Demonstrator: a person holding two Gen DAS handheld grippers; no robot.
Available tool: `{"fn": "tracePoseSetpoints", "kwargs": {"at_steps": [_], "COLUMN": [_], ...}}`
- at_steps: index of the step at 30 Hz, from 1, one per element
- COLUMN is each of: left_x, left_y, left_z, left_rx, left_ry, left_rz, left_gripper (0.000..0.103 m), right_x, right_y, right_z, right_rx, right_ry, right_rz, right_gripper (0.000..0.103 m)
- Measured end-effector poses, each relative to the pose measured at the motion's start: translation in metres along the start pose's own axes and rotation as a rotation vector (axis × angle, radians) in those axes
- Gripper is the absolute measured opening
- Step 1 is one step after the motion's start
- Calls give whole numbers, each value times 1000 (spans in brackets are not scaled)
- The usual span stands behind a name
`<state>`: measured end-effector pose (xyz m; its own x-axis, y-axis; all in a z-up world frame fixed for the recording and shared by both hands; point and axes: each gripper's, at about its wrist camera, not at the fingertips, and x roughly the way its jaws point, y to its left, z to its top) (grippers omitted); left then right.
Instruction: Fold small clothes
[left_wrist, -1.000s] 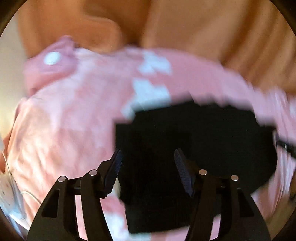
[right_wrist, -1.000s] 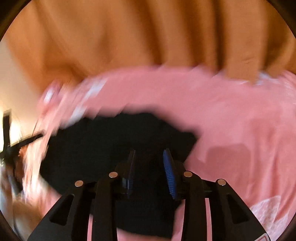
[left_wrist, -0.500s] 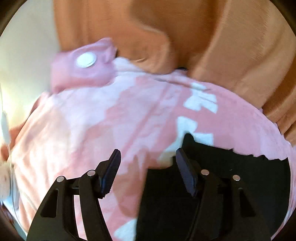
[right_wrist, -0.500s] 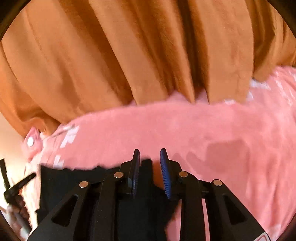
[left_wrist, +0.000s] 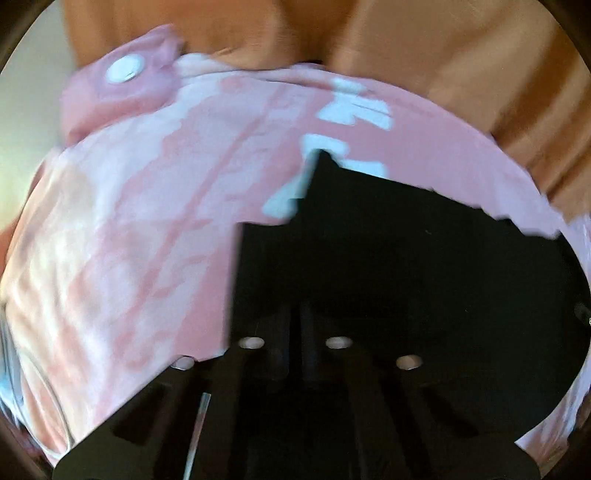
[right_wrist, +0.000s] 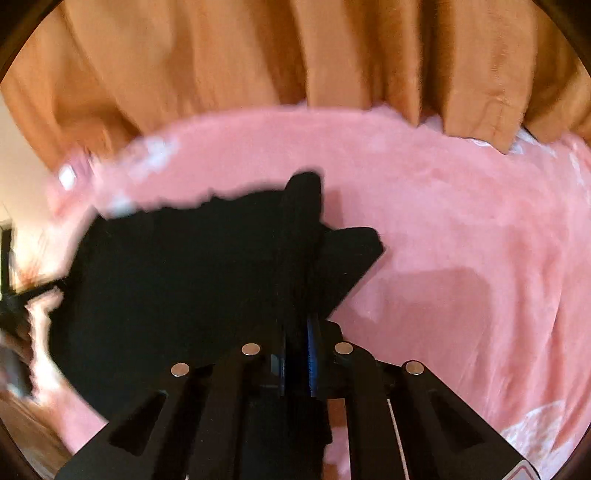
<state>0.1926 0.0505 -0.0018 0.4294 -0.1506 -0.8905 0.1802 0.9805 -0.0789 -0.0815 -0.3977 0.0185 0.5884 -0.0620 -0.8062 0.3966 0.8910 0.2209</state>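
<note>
A small black garment (left_wrist: 406, 266) lies on a pink bed cover (left_wrist: 147, 221). In the left wrist view my left gripper (left_wrist: 295, 332) is shut on the garment's near left edge, its jaws close together and dark against the cloth. In the right wrist view the black garment (right_wrist: 177, 280) spreads to the left, with a raised fold at its right end. My right gripper (right_wrist: 297, 354) is shut on that right edge, with black cloth pinched between the blue pads (right_wrist: 313, 354).
Orange curtains (right_wrist: 295, 55) hang right behind the bed, and show in the left wrist view (left_wrist: 461, 55) too. The pink cover (right_wrist: 461, 240) has white patches and a round white button (left_wrist: 123, 70) at its far left corner. A dark stand (right_wrist: 14, 295) is at the left.
Both grippers have closed from open onto the black garment's edges. The garment now shows lifted, bunched corners at each gripper.
</note>
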Motion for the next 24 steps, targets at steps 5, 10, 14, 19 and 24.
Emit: {"fn": "tracePoseSetpoints", "kwargs": {"at_steps": [5,10,14,19,24], "left_x": [21,-19,3,39,3], "left_y": [26,26,7,-33,-29], "left_z": [-7,4,27,43,43], "left_rx": [11,-85,-88,19,30], "left_ry": [32,-66,-58,-43,-144], "left_rz": [148,-38,-144,-118,-131], "left_gripper": [0,5,59,32,5], "right_x": [44,15,26,59,41], "right_y": [-18,-4,-10,-21,2], "right_z": [-16,8,33,43,46], "right_rx": [17,42,47,56,7], "right_ry": [167,30,-22,27,-44], "right_rz": [-87,-50,-84,-77,72], "right_gripper": [8,34,54,54,5]}}
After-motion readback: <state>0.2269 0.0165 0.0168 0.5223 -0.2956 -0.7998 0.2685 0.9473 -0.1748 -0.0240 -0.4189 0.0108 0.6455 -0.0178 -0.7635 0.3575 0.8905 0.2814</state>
